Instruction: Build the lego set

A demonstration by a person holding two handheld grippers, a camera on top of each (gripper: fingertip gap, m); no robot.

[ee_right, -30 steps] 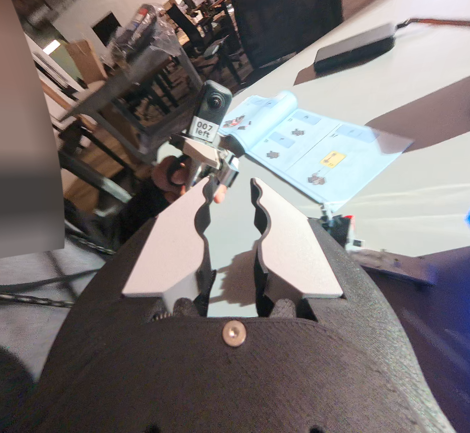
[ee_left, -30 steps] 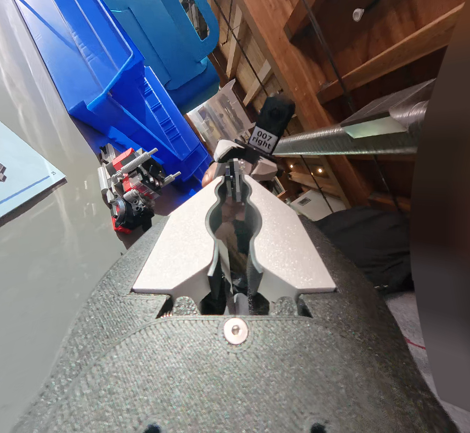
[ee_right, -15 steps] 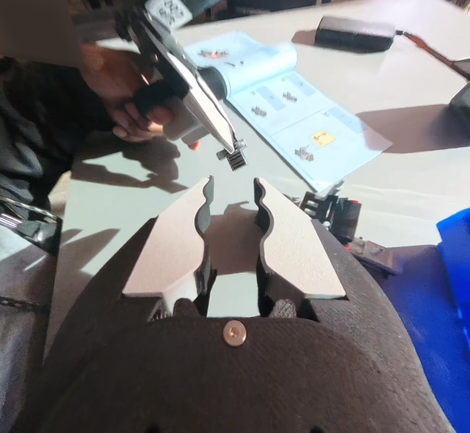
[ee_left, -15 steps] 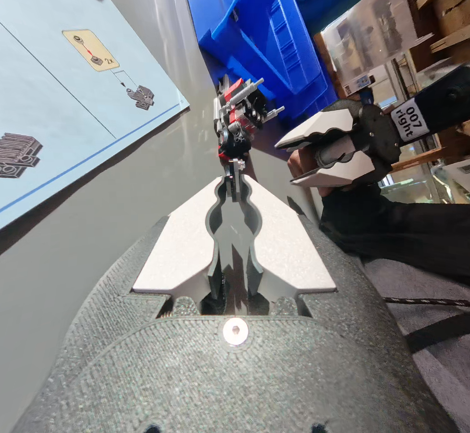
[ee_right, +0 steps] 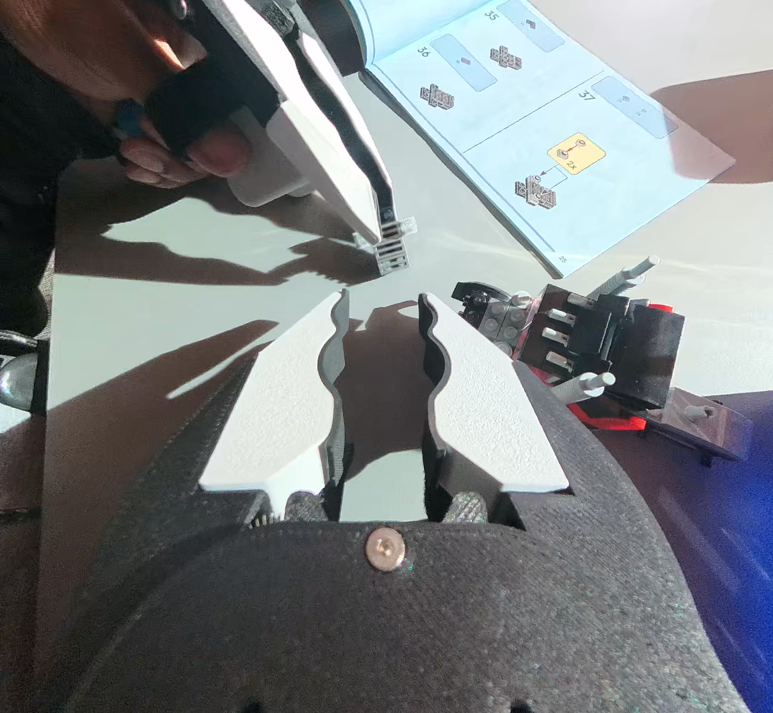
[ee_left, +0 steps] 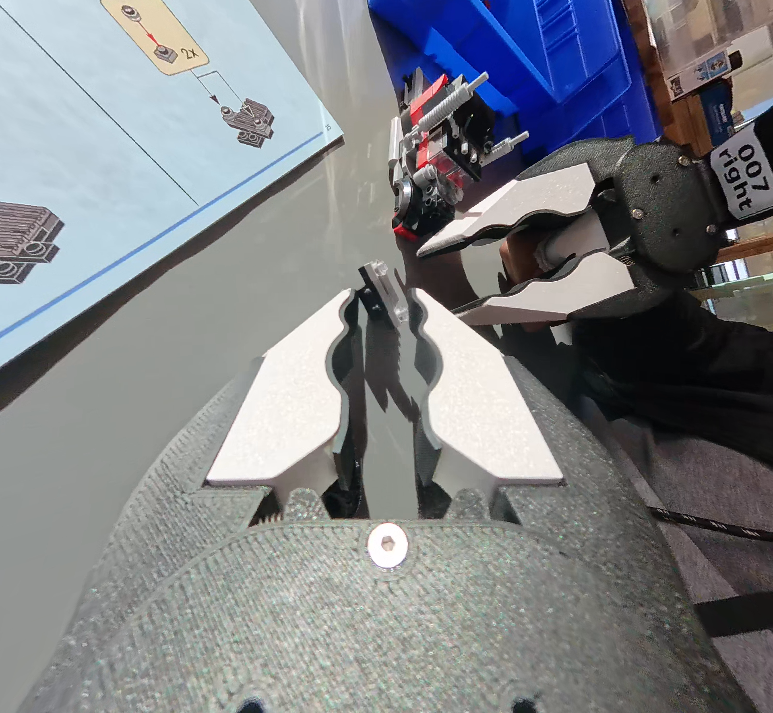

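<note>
- Overhead in the right wrist view, the open instruction booklet (ee_right: 543,115) is lying at upper right on the grey table (ee_right: 175,308).
- Beside it, the red-and-black lego model (ee_right: 585,341) is lying with its rods pointing upper right.
- Centrally, the right gripper (ee_right: 382,299) is gaping wide, holding nothing.
- Ahead, the left gripper (ee_left: 382,295) is spreading partly, its tips touching the small grey lego piece (ee_left: 382,295), which is tilting toward upper left.

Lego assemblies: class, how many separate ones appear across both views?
2. A small grey sub-assembly sits between the left gripper's jaws; a larger red-and-black model lies on the table. Loose pieces may be hidden.
</note>
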